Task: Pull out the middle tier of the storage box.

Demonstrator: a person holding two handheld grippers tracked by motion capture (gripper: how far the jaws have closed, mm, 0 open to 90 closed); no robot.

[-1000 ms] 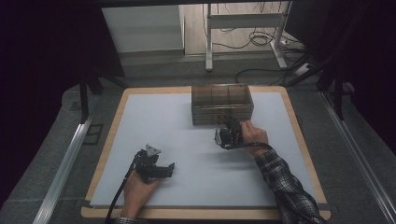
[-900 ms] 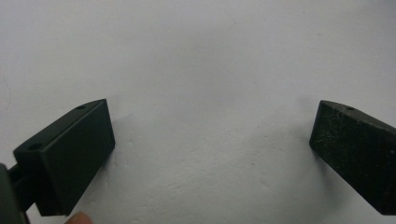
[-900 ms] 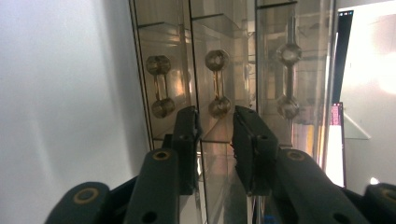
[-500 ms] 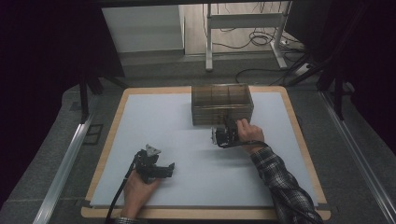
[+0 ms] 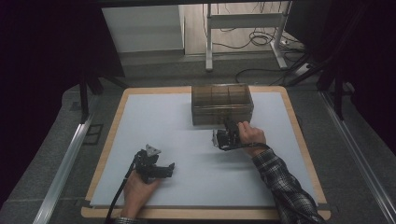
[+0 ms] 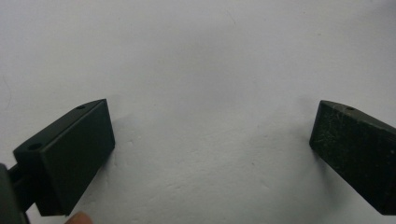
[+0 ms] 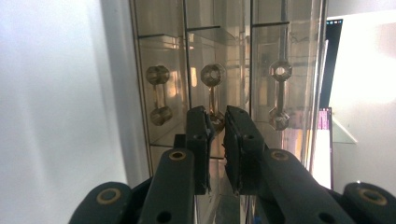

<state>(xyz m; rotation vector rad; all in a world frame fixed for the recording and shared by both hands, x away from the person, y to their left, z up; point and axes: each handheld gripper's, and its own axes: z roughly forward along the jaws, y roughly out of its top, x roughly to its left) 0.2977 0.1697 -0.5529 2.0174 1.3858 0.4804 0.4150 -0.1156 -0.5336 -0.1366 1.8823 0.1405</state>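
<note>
One clear box, three compartments across its near side. Right gripper nearly closed at its wall, perhaps touching. Left gripper wide over bare mat.

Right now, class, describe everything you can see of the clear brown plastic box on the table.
The clear brown plastic box is a see-through, smoke-tinted rectangular case, split by thin inner walls into compartments. It sits flat near the far edge of the white table mat. The right gripper, its jaws nearly closed, points at the near wall, where dumbbell-shaped fittings show; contact is unclear.
</note>
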